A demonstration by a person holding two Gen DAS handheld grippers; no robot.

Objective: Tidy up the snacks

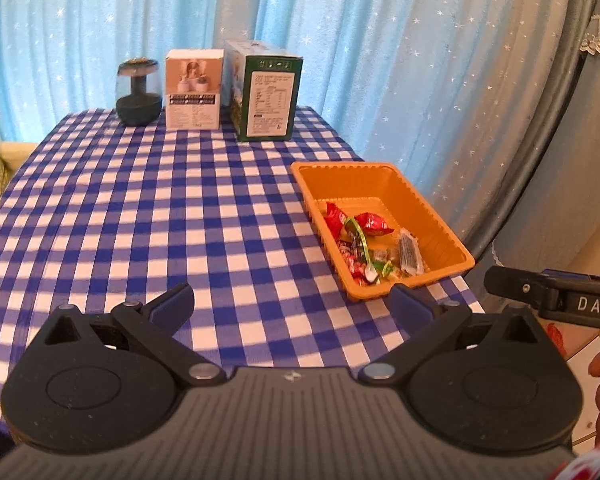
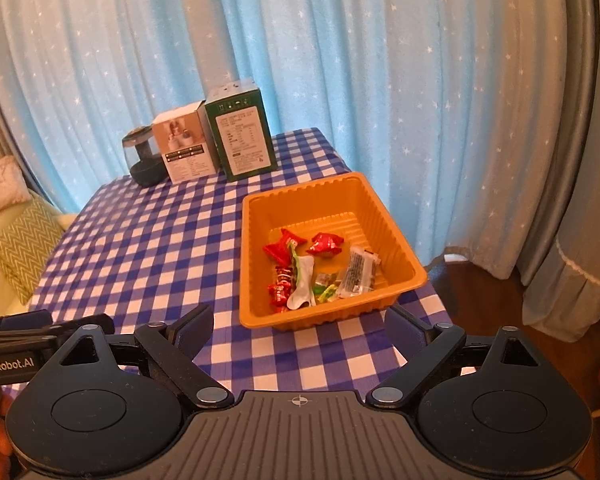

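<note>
An orange plastic tray (image 1: 440,236) (image 2: 396,236) sits near the right edge of the blue checked table. It holds several wrapped snacks: red candies (image 1: 374,222) (image 2: 324,243), a clear-wrapped dark bar (image 1: 409,254) (image 2: 356,272) and a green-and-white packet (image 2: 304,280). My left gripper (image 1: 294,300) is open and empty, hovering over the cloth just left of the tray's near corner. My right gripper (image 2: 300,326) is open and empty, just in front of the tray's near wall. The right gripper also shows at the right edge of the left wrist view (image 1: 552,294).
At the table's far end stand a dark dome-shaped object (image 1: 138,94) (image 2: 144,160), a white box (image 1: 194,90) (image 2: 182,148) and a taller green box (image 1: 266,92) (image 2: 242,136). A blue starred curtain hangs behind. A cushioned sofa (image 2: 16,240) is at left.
</note>
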